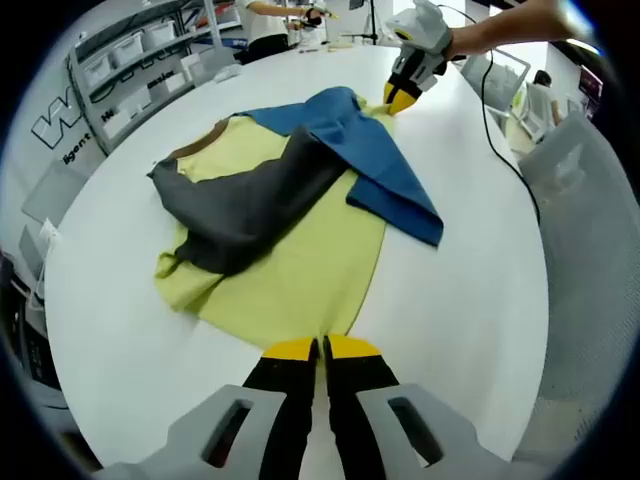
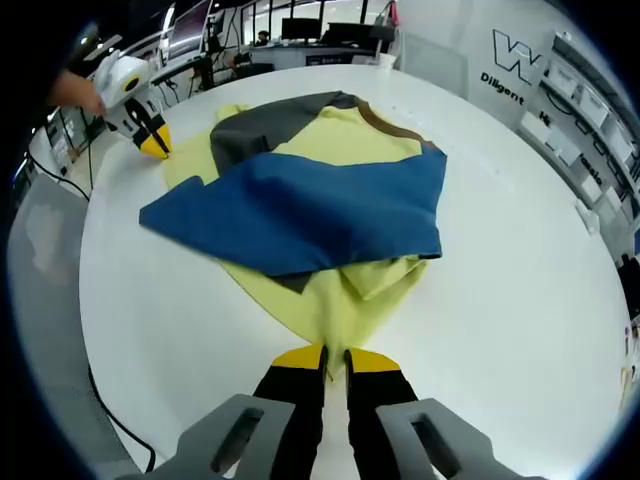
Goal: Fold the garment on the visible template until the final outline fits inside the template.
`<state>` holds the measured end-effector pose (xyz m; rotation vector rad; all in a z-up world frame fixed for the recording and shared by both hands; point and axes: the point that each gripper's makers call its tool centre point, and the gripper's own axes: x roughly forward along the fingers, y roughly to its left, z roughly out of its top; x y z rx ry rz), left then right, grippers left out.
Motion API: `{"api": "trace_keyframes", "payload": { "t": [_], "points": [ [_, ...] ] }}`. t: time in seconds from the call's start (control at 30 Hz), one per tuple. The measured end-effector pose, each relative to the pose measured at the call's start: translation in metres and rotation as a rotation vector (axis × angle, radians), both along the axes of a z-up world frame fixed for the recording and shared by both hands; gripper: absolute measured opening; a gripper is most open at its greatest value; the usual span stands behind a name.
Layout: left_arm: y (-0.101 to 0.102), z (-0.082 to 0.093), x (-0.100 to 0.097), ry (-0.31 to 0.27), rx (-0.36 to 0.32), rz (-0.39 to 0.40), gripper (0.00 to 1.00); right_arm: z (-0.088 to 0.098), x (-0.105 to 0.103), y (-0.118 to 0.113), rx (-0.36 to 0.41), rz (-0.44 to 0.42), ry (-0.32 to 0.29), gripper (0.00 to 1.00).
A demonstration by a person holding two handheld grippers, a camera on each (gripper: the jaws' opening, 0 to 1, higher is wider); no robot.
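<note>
Garment pinched at both ends

Garment lies mid-desk, soft yellow cloth with a grey sleeve and a blue sleeve folded across it. Left tongs are closed on the hem at 6 o'clock in the left gripper view; right tongs are closed on the opposite yellow edge. No template outline is visible to me. Pulling unevenly could, I reckon, slide the loose sleeves off and skew the fold.
</note>
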<state>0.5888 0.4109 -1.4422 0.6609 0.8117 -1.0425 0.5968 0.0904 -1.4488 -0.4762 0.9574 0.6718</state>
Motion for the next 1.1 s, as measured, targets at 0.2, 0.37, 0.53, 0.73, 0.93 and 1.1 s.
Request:
{"api": "trace_keyframes", "payload": {
  "t": [0.2, 0.37, 0.53, 0.73, 0.93, 1.1],
  "points": [
    [0.006, 0.013, 0.005, -0.045, -0.008, -0.003, 0.02, 0.004, -0.014, 0.004, -0.051, 0.090, 0.023, 0.00],
    [0.009, 0.031, 0.011, -0.047, -0.058, 0.034, 0.02, 0.017, -0.021, 0.008, -0.029, 0.099, 0.020, 0.00],
    [0.009, 0.050, 0.019, -0.064, -0.103, 0.049, 0.02, 0.032, -0.017, 0.007, -0.003, 0.085, -0.009, 0.00],
    [0.009, 0.067, 0.023, -0.060, -0.140, 0.065, 0.02, 0.048, -0.017, 0.007, 0.023, 0.072, -0.024, 0.00],
    [0.010, 0.084, 0.021, -0.040, -0.175, 0.070, 0.02, 0.063, -0.023, 0.010, 0.062, 0.073, -0.025, 0.00],
    [0.010, 0.094, 0.015, -0.021, -0.193, 0.062, 0.02, 0.074, -0.033, 0.013, 0.089, 0.078, -0.007, 0.00]
  ]
}}
